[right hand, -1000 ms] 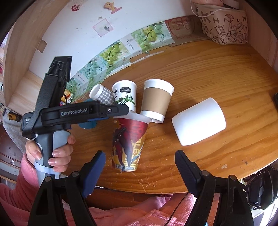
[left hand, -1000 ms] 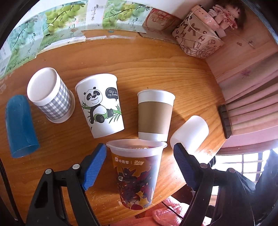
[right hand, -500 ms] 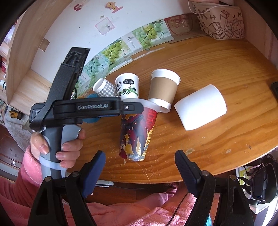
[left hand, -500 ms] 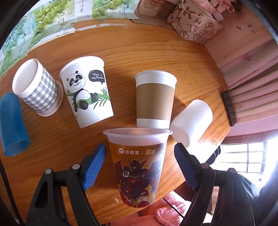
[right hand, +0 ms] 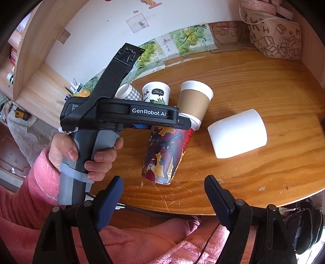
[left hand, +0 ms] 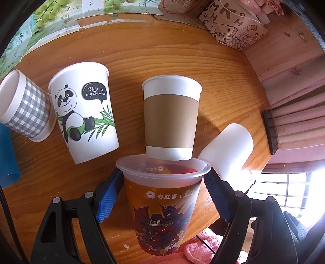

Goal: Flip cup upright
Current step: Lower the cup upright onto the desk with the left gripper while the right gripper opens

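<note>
A clear plastic cup with a robot print [left hand: 162, 205] stands upright near the table's front edge, rim up. My left gripper [left hand: 163, 195] has its blue pads [left hand: 108, 198] on both sides of the cup just under the rim, close to or touching it. In the right wrist view the same cup [right hand: 166, 154] shows below the left gripper's black body [right hand: 126, 115]. A white cup [right hand: 237, 133] lies on its side to the right; it also shows in the left wrist view [left hand: 227, 148]. My right gripper [right hand: 163, 195] is open and empty, held off the table's front edge.
Behind the printed cup stand a brown-sleeved cup [left hand: 170, 117], a panda cup [left hand: 85, 109] and a grey checked cup [left hand: 24, 105]. A blue cup [left hand: 7, 154] lies at the far left. A patterned bag [left hand: 231, 26] and fruit boxes [left hand: 50, 18] line the back.
My left gripper has moved forward around the printed cup and its pads have narrowed onto the cup's sides. The right gripper has drawn back a little and stays open.
</note>
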`<state>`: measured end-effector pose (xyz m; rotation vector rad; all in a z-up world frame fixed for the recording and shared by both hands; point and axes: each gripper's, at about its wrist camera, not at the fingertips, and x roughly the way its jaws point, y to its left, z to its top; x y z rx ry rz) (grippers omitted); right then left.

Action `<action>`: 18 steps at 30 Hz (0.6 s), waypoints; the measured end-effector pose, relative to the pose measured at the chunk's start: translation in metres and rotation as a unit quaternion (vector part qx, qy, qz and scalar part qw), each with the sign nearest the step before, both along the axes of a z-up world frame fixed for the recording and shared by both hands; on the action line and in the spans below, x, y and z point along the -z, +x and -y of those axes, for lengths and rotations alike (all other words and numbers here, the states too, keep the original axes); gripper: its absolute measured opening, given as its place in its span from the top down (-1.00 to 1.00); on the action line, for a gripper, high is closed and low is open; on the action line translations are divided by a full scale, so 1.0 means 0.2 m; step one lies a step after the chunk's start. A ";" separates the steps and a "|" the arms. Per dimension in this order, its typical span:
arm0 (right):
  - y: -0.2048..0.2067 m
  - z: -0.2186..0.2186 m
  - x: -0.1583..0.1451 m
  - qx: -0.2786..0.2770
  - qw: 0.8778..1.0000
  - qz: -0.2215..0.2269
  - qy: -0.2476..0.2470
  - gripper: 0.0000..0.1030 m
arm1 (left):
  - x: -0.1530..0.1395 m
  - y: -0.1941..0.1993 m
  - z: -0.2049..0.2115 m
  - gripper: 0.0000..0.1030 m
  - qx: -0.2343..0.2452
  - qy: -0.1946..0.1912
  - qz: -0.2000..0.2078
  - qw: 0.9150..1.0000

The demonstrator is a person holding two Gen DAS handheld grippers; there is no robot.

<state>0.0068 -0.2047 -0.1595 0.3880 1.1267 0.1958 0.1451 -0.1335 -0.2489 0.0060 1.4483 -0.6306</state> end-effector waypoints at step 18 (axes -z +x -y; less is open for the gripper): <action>0.15 0.04 -0.08 -0.043 0.998 0.034 -0.006 -0.60 | -0.24 -0.03 -0.11 -0.57 -0.036 -0.016 0.075 0.996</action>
